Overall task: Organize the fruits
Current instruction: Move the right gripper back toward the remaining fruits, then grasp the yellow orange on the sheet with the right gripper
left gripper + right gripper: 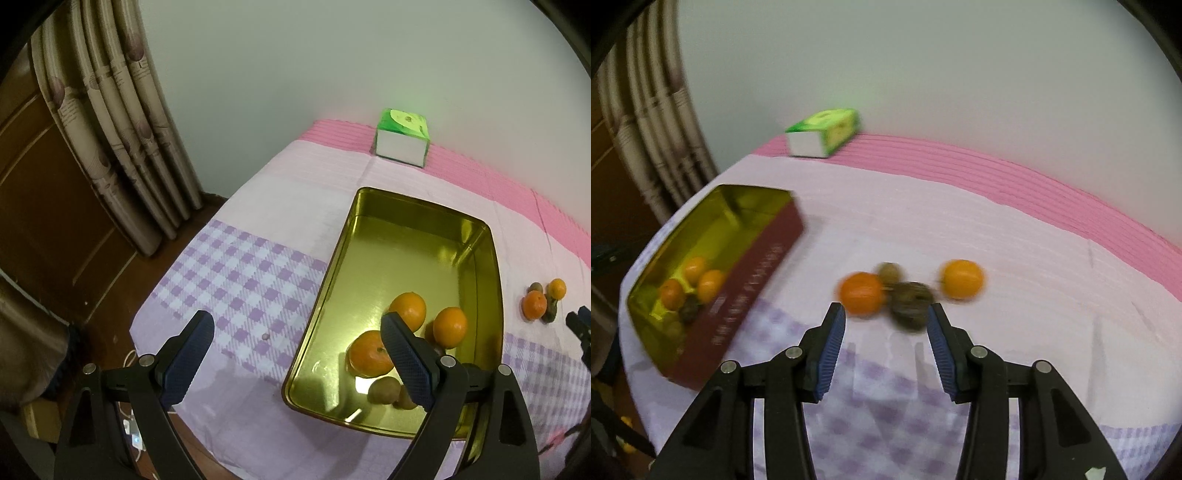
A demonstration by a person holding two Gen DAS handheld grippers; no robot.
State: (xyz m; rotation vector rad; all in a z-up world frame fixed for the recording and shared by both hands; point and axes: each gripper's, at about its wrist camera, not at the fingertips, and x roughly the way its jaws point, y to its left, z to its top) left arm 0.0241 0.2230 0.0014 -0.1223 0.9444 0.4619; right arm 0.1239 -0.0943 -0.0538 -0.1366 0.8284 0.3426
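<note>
A gold-lined tin (369, 199) with a dark red outer wall (753, 258) lies on the checked cloth. It holds three oranges (408, 308) and some brown kiwis (384, 391). My left gripper (295, 319) hangs wide open over the tin's near left corner, holding nothing. To the right of the tin, loose on the cloth, lie two oranges (862, 293) (962, 278) and two kiwis (910, 304) (889, 273). My right gripper (885, 310) is just short of them, fingers apart with nothing between them; the picture is blurred. Its tip shows in the left wrist view (580, 325).
A green and white tissue box (402, 140) stands at the table's far edge against the wall. A pink strip of cloth (1034, 184) runs along the back. The table's left edge (177, 266) drops to a brown floor, with a curtain (122, 122) beyond.
</note>
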